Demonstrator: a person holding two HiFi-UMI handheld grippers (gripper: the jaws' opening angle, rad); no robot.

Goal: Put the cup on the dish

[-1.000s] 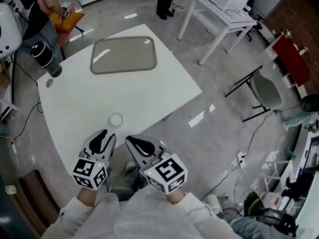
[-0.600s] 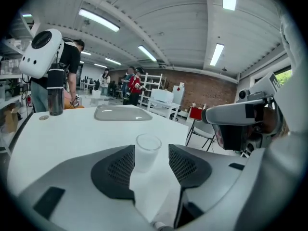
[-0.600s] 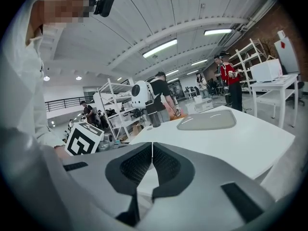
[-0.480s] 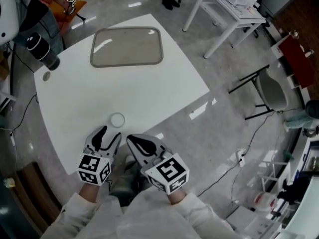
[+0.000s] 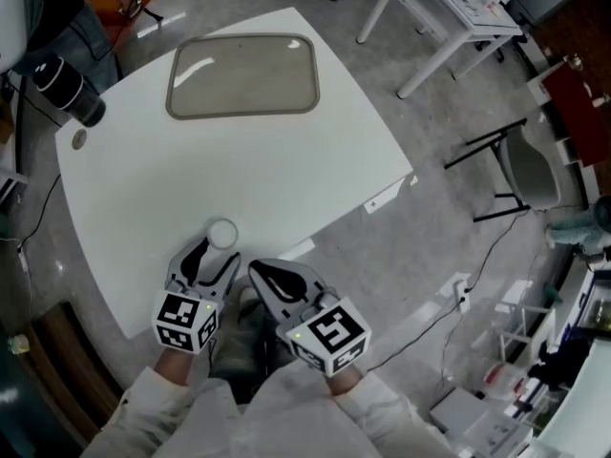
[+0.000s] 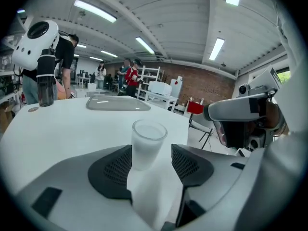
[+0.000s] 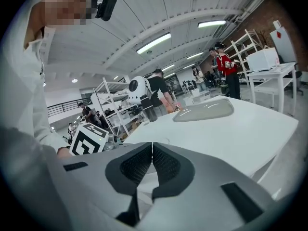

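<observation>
A small frosted cup (image 5: 222,233) stands upright near the front edge of the white table (image 5: 286,170). The dish, a shallow grey tray (image 5: 243,76), lies empty at the far side. My left gripper (image 5: 216,252) is open and its jaws have just been opening. In the left gripper view the cup (image 6: 148,143) stands at the tips of the left gripper (image 6: 151,151), in the gap, with neither pad pressing on it. My right gripper (image 5: 260,273) hangs beside it off the table's edge, shut and empty. The right gripper view shows the right gripper (image 7: 152,146) with pads together and the dish (image 7: 204,110) far ahead.
A black bottle (image 5: 65,89) and a small round disc (image 5: 78,139) sit at the table's far left corner. A white side table (image 5: 449,17) and a folding chair (image 5: 516,170) stand to the right. People stand beyond the table's far side.
The left gripper's jaws have spread apart and it has come forward and down to the cup. The right gripper has sunk slightly. The cup has not moved.
</observation>
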